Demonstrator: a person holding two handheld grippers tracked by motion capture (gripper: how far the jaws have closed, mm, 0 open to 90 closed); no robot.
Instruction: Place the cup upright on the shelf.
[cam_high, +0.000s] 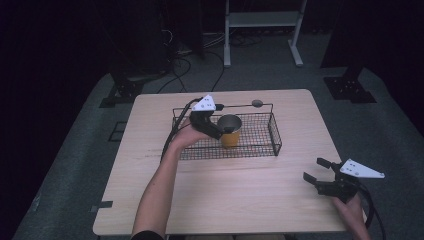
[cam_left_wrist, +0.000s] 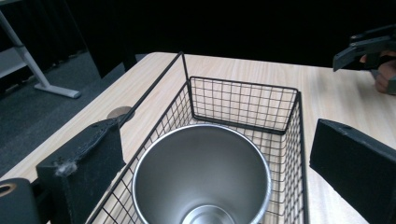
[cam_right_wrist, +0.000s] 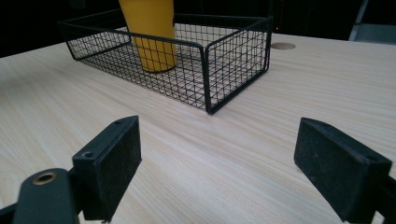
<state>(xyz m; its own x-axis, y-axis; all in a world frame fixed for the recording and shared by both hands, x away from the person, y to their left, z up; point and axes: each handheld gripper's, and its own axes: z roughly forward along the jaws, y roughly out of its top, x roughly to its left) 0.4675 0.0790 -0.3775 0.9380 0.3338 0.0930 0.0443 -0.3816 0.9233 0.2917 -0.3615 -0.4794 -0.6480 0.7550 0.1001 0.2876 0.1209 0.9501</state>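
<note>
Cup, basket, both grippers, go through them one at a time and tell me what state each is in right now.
Cup: upright, empty, standing inside the basket.
Wire basket: on the table, holding just the cup.
Left gripper: open, jaws either side of the cup.
Right gripper: open, empty, apart from the basket.

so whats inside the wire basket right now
One yellow cup with a bare steel inside stands upright in the wire basket. The left gripper covers part of the basket's floor.
</note>
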